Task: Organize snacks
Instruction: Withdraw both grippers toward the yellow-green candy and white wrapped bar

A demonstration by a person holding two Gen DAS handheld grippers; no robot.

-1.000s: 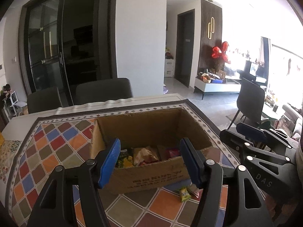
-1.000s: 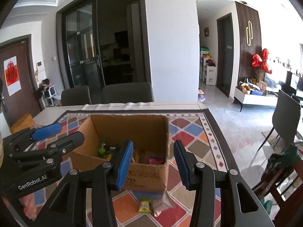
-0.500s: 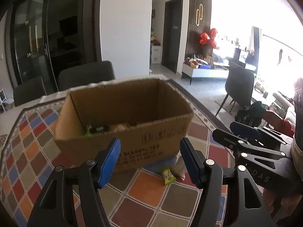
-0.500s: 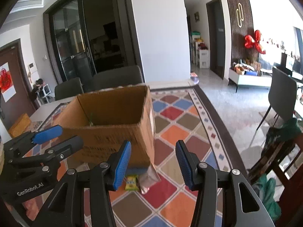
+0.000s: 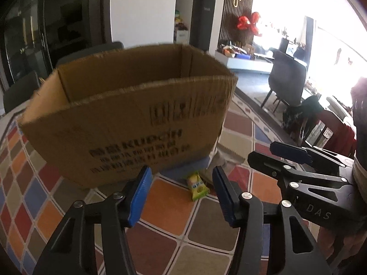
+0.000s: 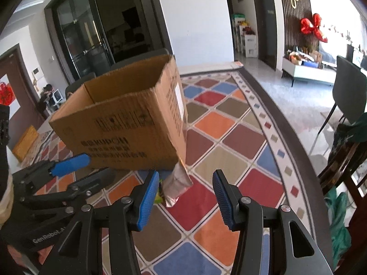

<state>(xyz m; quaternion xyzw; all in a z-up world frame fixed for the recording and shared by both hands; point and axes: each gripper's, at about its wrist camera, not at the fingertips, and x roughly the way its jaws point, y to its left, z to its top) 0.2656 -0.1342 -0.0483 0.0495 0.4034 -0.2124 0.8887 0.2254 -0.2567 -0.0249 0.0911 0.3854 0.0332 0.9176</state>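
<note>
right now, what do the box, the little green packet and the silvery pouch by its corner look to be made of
Box: brown corrugated cardboard, matte; the cut top edge shows fluting, with black print on the side.
Green packet: probably thin plastic film, slightly glossy, with crimped ends.
Silvery pouch: looks like metallised foil or plastic, since it is shiny and creased; which one is unclear.

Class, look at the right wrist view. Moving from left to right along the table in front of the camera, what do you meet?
Left gripper → cardboard box → silver snack packet poking out at the box's corner → patterned tablecloth → table's dark border.
</note>
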